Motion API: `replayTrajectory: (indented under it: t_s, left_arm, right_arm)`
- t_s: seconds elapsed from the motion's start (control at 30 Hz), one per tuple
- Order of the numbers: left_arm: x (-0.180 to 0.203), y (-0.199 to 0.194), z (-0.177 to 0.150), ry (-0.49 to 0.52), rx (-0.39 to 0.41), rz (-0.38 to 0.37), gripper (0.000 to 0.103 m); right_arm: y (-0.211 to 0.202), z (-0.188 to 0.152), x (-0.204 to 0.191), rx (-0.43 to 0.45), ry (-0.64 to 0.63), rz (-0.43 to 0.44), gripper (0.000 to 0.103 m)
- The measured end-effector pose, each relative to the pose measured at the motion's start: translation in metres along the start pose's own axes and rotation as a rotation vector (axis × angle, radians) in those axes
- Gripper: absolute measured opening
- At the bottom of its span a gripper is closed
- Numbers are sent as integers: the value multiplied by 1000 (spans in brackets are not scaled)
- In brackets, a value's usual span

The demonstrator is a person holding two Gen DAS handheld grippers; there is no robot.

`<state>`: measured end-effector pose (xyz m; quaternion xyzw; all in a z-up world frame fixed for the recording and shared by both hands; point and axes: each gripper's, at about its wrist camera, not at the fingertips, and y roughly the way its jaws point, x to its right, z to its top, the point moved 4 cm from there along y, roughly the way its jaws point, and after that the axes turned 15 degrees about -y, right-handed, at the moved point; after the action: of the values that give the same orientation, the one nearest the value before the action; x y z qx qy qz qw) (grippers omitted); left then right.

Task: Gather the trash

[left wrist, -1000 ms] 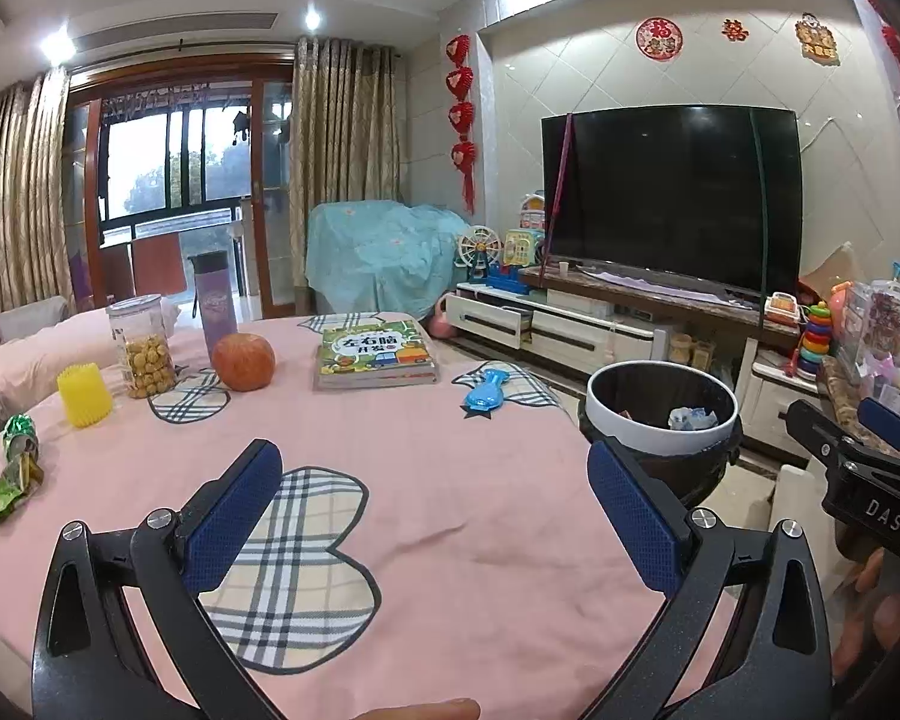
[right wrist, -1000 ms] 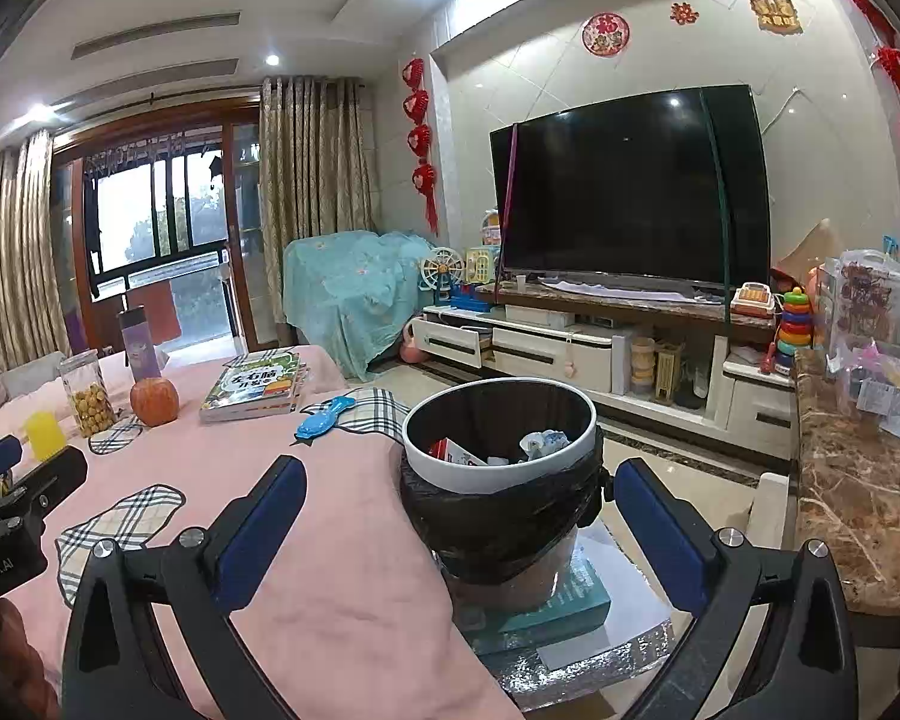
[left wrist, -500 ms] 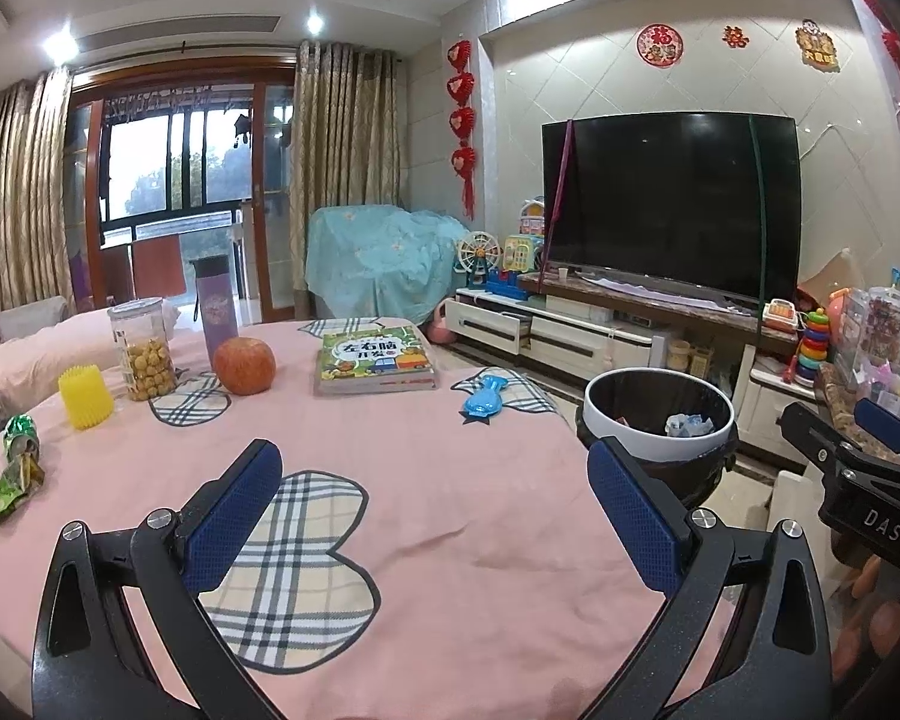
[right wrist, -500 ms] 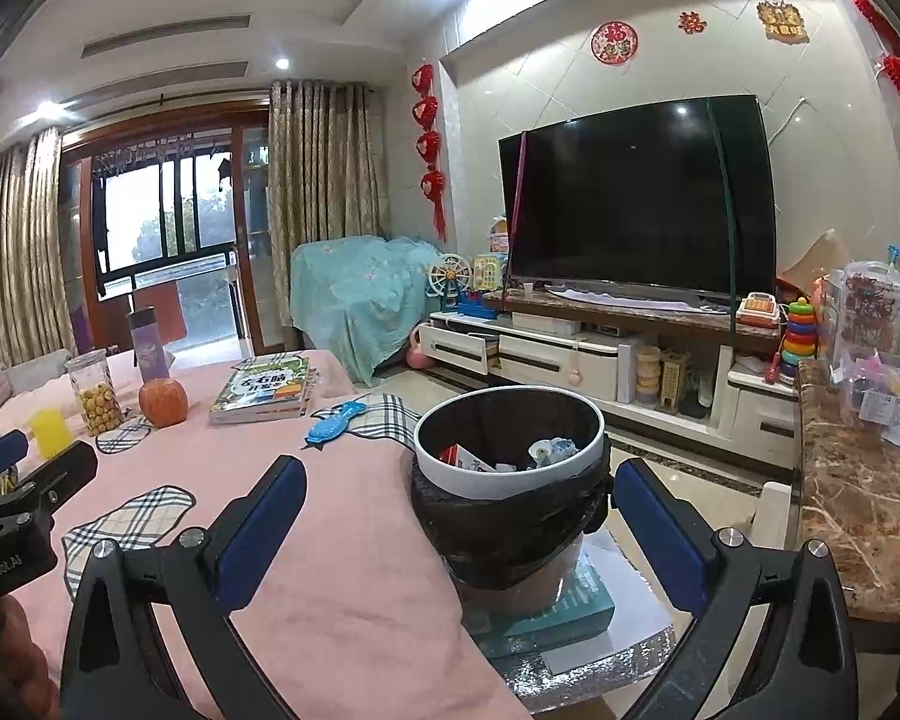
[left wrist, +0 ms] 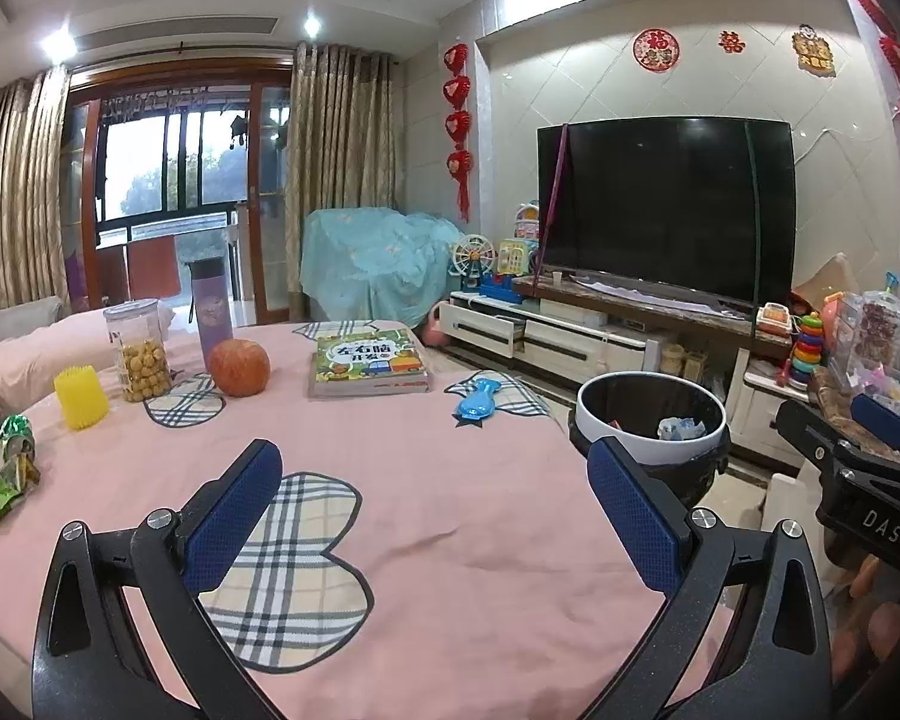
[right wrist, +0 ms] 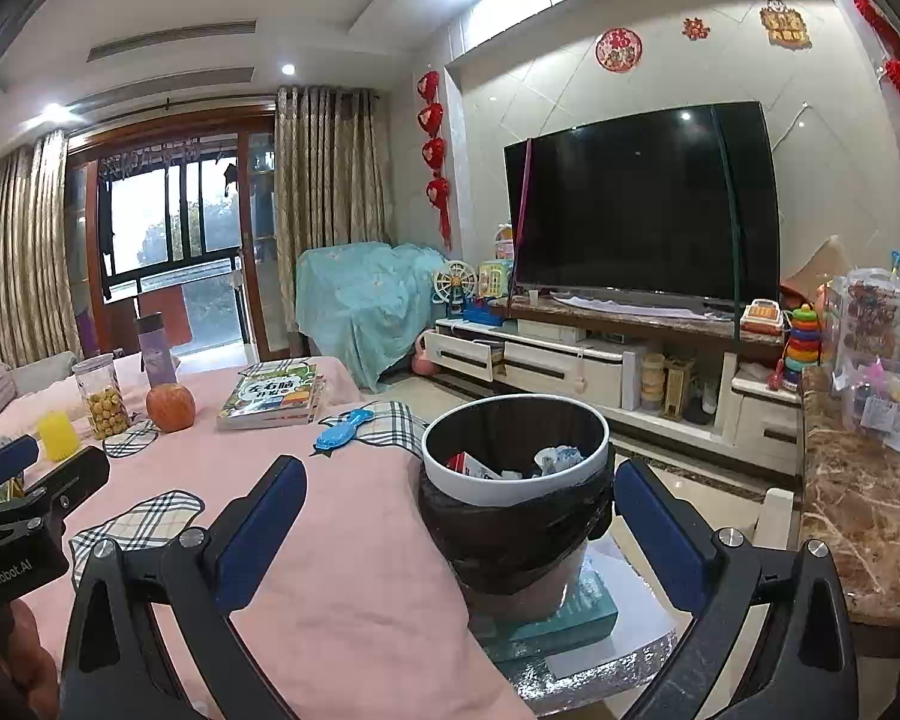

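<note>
A white-rimmed trash bin point(right wrist: 513, 480) lined with a black bag stands just off the right edge of the pink-clothed table point(left wrist: 426, 480); crumpled paper and wrappers lie inside it. It also shows in the left wrist view as the bin point(left wrist: 651, 429). My right gripper point(right wrist: 459, 516) is open, its fingers either side of the bin but nearer than it, holding nothing. My left gripper point(left wrist: 432, 504) is open above the cloth, empty. Green snack wrappers point(left wrist: 9, 468) lie at the table's far left edge. The left gripper point(right wrist: 24, 480) shows in the right wrist view, the right gripper point(left wrist: 852, 426) in the left.
On the table stand a yellow cup point(left wrist: 81, 397), a jar of snacks point(left wrist: 141, 351), a purple bottle point(left wrist: 210, 306), an orange fruit point(left wrist: 240, 367), a book point(left wrist: 366, 363) and a blue toy point(left wrist: 477, 408). A TV stand point(right wrist: 570, 354) and marble counter point(right wrist: 852, 504) lie beyond.
Both grippers stay open and empty. The right wrist view has drifted slightly, so the bin sits a little further right and higher between the fingers. The hand seen at the left view's bottom edge is gone.
</note>
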<state>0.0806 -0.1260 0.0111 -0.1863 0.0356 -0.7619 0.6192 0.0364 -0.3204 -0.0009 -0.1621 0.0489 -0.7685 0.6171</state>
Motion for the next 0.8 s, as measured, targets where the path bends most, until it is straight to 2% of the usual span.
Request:
replayTrajectory:
  t_s: [0.8]
  left_arm:
    - [-1, 0, -2, -10, -11, -6, 103]
  right_arm:
    - [-1, 2, 1, 9, 9, 14, 103]
